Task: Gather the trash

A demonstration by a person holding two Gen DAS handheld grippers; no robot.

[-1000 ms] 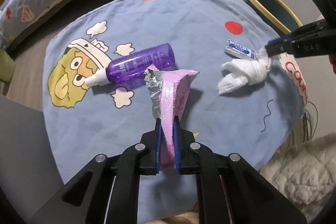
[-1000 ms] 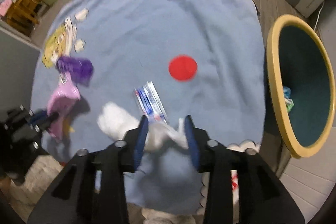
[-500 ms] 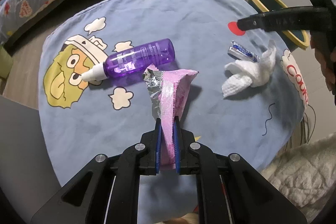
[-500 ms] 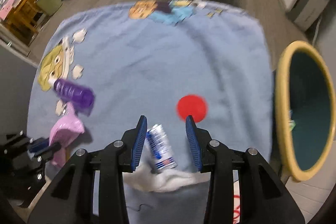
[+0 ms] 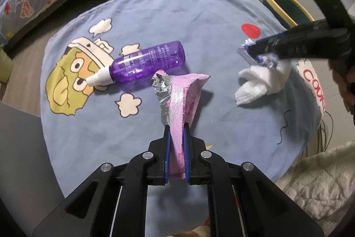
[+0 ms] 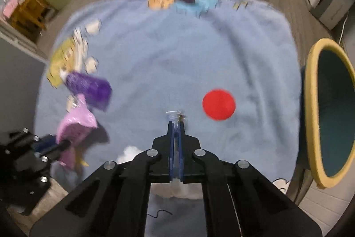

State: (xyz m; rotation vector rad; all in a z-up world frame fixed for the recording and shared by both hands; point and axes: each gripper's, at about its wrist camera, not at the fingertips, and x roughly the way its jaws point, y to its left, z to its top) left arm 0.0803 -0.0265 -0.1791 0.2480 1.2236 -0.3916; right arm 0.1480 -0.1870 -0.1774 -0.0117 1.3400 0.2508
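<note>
Trash in my left claw: a pink crinkly snack wrapper with silver foil inside [image 5: 184, 99]. My left claw [image 5: 176, 126] is pinched tight on its bottom end. The rest of the wrapper sticks out past my fingertips, and its torn top is close to the purple bottle.

Trash in my right claw: a small white packet with blue and red print [image 5: 255, 54]. My right claw [image 6: 176, 123] is squeezed on it. From my right camera only the packet's tip [image 6: 174, 114] pokes out past my two blue pads [image 6: 170, 143].

Purple bottle: a see-through purple plastic bottle with a white cap [image 5: 142, 63] lies on its side on the blanket. It is just past the pink wrapper, to the left of my left claw. I cannot tell if they touch.

White tissue: a crumpled white paper tissue [image 5: 259, 81] lies on the blanket right under my right claw, near the packet.

Blanket: a light blue soft blanket with cartoon pictures [image 5: 177, 14] is under all of it. A round red dot [image 6: 218, 103] on it is just to the right of my right claw's tip.

Bin: a round dark green bin with a yellow rim [image 6: 310, 86] stands beside the blanket's right edge, well apart from both claws.
</note>
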